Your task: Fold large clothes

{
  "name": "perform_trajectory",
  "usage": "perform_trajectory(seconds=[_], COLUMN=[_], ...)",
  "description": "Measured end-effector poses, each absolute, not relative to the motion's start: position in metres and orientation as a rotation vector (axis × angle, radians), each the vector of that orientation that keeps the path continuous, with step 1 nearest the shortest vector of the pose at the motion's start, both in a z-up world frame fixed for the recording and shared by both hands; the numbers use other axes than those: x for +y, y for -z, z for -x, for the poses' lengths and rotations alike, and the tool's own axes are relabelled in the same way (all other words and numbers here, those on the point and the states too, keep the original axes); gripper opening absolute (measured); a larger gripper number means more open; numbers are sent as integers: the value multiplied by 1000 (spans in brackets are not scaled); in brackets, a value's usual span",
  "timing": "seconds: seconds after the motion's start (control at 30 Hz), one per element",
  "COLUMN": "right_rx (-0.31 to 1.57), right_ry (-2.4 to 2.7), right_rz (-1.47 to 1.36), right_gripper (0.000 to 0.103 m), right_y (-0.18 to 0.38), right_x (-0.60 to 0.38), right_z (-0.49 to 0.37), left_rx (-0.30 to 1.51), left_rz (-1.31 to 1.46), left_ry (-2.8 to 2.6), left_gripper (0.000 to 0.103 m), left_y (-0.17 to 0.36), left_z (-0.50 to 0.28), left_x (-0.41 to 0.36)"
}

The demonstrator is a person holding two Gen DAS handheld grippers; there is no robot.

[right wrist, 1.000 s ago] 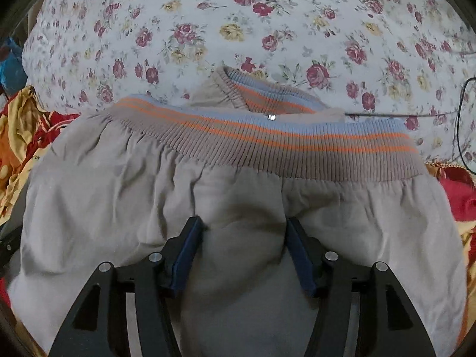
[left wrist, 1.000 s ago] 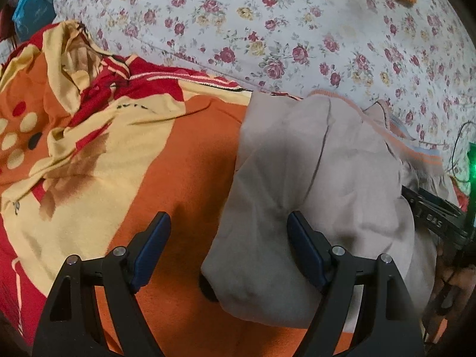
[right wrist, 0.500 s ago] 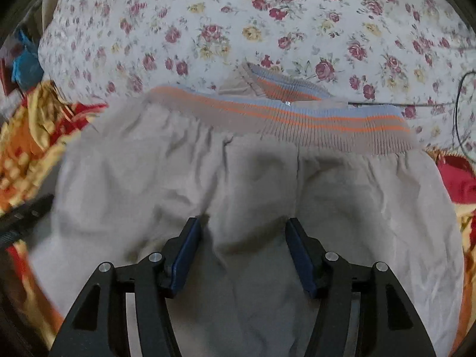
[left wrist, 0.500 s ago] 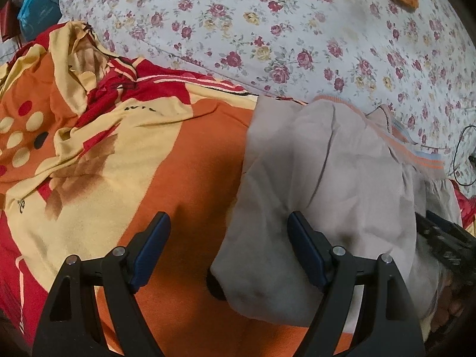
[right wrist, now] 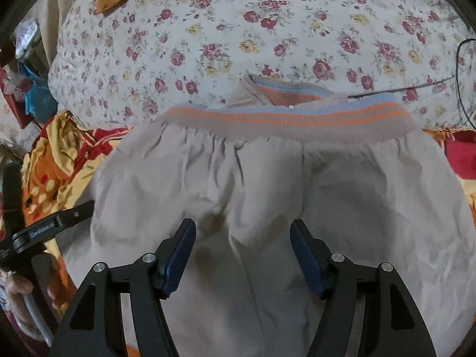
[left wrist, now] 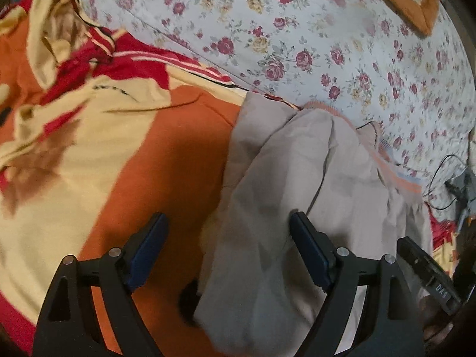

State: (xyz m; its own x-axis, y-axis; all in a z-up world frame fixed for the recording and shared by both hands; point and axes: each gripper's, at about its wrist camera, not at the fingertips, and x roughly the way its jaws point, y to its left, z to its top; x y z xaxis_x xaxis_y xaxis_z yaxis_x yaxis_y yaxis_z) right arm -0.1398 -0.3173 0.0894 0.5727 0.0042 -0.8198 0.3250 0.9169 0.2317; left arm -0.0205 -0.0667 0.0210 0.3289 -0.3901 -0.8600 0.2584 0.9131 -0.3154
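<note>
The beige trousers (right wrist: 267, 184) lie on the bed, on an orange and yellow blanket (left wrist: 166, 160), with the striped waistband (right wrist: 285, 119) at the far side, against the flowered pillow (right wrist: 238, 29); the long axis of the garment seems to run from the waistband toward the person, so the legs point to the near edge, but their ends are hidden below the frame. The right hand-held gripper (right wrist: 242, 247) hovers over the seat of the trousers; its jaws have just been opening, and they are released, with cloth under them but not pinched. The left hand-held gripper (left wrist: 226, 250) stands wide and released over the left border of the trousers, one finger above the blanket and one above the cloth. My judgement is that the step is to take a new hold for the next fold; to do it well, each gripper should pinch all layers at one edge, at the same level, and carry the cloth along the long axis, so that the fold stays straight and the waistband does not twist.
</note>
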Motion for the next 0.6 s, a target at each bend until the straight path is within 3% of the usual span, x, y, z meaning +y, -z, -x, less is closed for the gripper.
perform_trajectory(seconds=[0.17, 0.23, 0.33, 0.6], right_rx=[921, 921, 915, 967], right_ry=[164, 183, 205, 216], right_rz=[-343, -325, -340, -343], right_gripper=[65, 46, 38, 40], right_y=[-91, -89, -86, -66], right_x=[-315, -317, -327, -330], right_z=[131, 126, 118, 101], left_rx=[1140, 1147, 1152, 1128], left_rz=[119, 146, 162, 199], left_ry=[454, 462, 473, 520], left_gripper=[85, 85, 85, 84], left_y=[-20, -19, -20, -24], left_z=[15, 12, 9, 3], left_x=[-82, -81, -82, -83])
